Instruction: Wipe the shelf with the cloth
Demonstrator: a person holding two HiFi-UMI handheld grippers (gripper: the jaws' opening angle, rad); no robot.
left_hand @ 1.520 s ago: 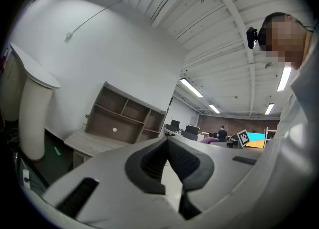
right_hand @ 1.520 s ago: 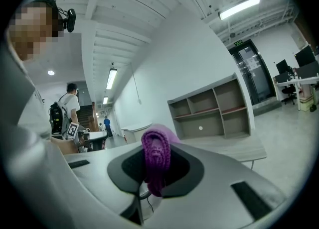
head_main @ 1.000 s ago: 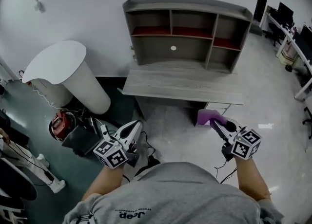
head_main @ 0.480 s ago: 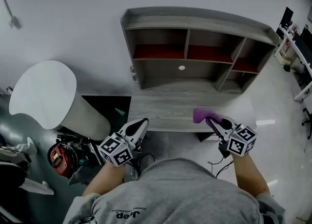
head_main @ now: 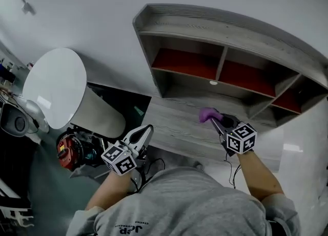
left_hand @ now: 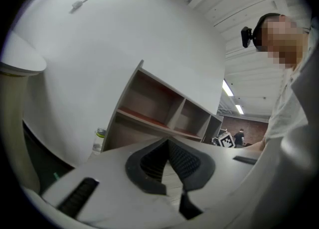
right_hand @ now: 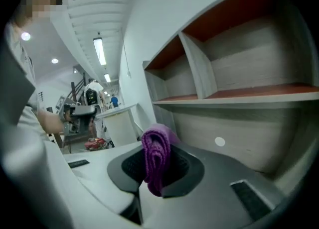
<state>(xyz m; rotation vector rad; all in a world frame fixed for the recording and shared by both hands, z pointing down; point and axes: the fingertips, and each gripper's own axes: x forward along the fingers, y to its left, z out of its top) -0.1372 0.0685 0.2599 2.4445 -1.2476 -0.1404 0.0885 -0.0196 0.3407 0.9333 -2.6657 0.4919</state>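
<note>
A grey wooden shelf unit (head_main: 230, 50) with red-lined compartments stands on a grey desk (head_main: 174, 127) against the white wall; it also fills the right gripper view (right_hand: 239, 73) and shows in the left gripper view (left_hand: 159, 113). My right gripper (head_main: 214, 122) is shut on a folded purple cloth (head_main: 207, 114), held over the desk in front of the lower middle compartment. The cloth (right_hand: 157, 158) hangs pinched between the jaws. My left gripper (head_main: 143, 133) is shut with nothing in it, near the desk's front left edge.
A white rounded column-like stand (head_main: 61, 91) is left of the desk. A red device (head_main: 64, 150) and cables lie on the dark floor below it. A small bottle (left_hand: 98, 141) stands beside the shelf's left side. A round white cap (head_main: 213, 82) marks the back panel.
Both grippers have come forward and up toward the shelf. The right one carried the purple cloth from beside the desk's front to over the desktop. The head view has tilted.
</note>
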